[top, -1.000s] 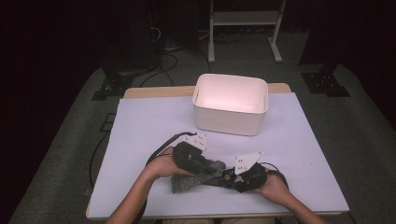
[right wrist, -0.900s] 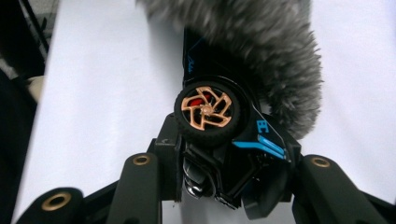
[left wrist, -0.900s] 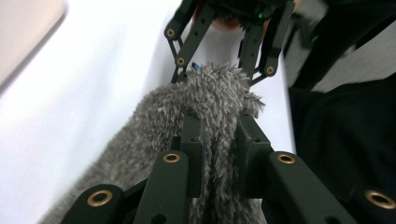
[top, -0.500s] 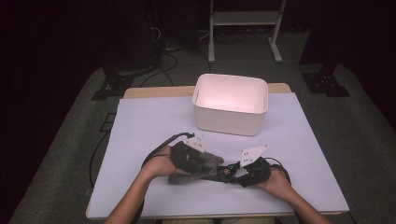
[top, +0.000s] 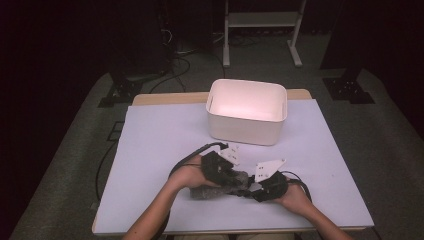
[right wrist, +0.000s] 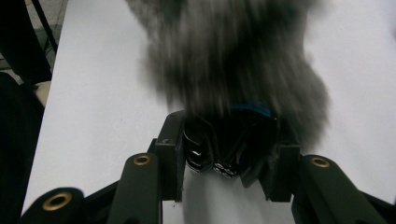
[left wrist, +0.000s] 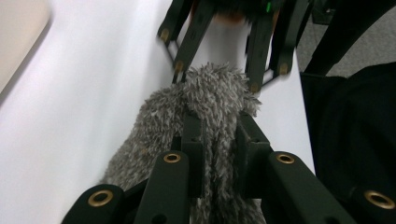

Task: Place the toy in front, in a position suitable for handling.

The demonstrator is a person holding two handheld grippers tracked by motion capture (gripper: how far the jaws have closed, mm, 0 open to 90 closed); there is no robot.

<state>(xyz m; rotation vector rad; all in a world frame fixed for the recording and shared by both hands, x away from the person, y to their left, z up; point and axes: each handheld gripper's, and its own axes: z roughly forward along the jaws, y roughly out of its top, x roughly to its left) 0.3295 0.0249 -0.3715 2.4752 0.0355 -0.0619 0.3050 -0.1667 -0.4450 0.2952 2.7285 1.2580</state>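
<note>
Both forearms reached in low; the left tongs [top: 235, 181] and right tongs [top: 250, 189] met tip to tip, each clamped.

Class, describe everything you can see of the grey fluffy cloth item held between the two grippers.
The grey fluffy cloth item looks like shaggy, soft pile fabric, bunched and elongated. It lies low over the white table, near its front edge, short of the white tub. The left gripper pinches a fold of it; the right gripper clamps the other end, where dark folded material with a blue edge shows. What exactly it is cannot be told.
</note>
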